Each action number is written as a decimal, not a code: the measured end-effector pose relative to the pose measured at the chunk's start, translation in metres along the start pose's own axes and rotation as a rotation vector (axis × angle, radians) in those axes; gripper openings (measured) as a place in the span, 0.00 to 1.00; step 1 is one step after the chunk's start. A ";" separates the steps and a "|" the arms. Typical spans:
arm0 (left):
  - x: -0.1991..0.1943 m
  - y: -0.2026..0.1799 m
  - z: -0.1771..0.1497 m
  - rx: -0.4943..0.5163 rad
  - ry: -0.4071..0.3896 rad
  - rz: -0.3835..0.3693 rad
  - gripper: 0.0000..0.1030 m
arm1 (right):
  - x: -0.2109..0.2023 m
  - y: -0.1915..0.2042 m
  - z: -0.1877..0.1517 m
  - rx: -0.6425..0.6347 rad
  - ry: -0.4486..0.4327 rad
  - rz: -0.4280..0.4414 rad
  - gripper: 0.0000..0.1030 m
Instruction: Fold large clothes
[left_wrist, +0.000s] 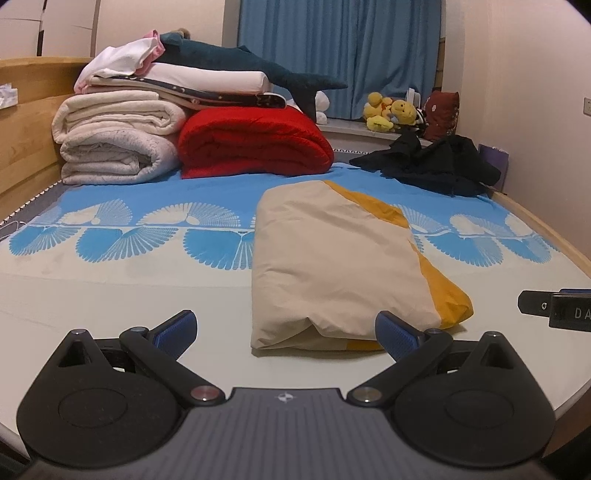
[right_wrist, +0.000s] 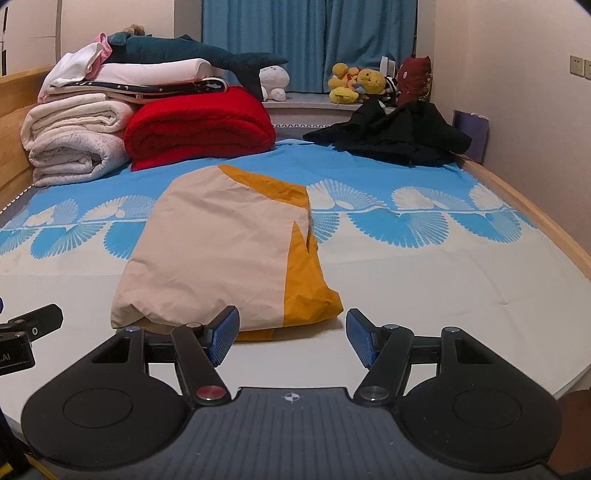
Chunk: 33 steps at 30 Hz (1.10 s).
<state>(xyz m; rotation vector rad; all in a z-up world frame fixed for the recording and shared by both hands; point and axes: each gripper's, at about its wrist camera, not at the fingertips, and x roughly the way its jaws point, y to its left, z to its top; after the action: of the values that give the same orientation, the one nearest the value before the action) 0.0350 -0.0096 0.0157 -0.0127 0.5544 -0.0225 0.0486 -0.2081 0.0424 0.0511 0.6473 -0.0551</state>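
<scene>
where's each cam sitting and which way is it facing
Left wrist: sits on the left gripper, low over the near edge of the bed, looking along it at the folded beige and yellow garment; its open blue fingers show, and the right gripper's tip at the right edge.
Right wrist: sits on the right gripper, same heading, the garment left of centre; its open fingers show, and the left gripper's tip at the left edge.
Shared: the garment, red blanket, black clothes pile, blue curtain.
</scene>
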 end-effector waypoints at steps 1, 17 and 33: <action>0.000 0.000 0.000 0.000 -0.001 0.000 1.00 | 0.000 0.000 0.000 -0.003 0.000 -0.001 0.64; 0.003 -0.005 -0.001 0.016 -0.010 -0.019 1.00 | 0.002 -0.002 0.001 -0.013 0.004 0.001 0.64; 0.006 -0.013 -0.003 0.037 -0.023 -0.027 1.00 | 0.004 -0.003 0.000 -0.025 -0.001 0.009 0.65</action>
<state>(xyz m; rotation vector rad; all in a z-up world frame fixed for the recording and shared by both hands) 0.0382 -0.0226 0.0104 0.0155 0.5307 -0.0590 0.0515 -0.2109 0.0395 0.0302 0.6463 -0.0380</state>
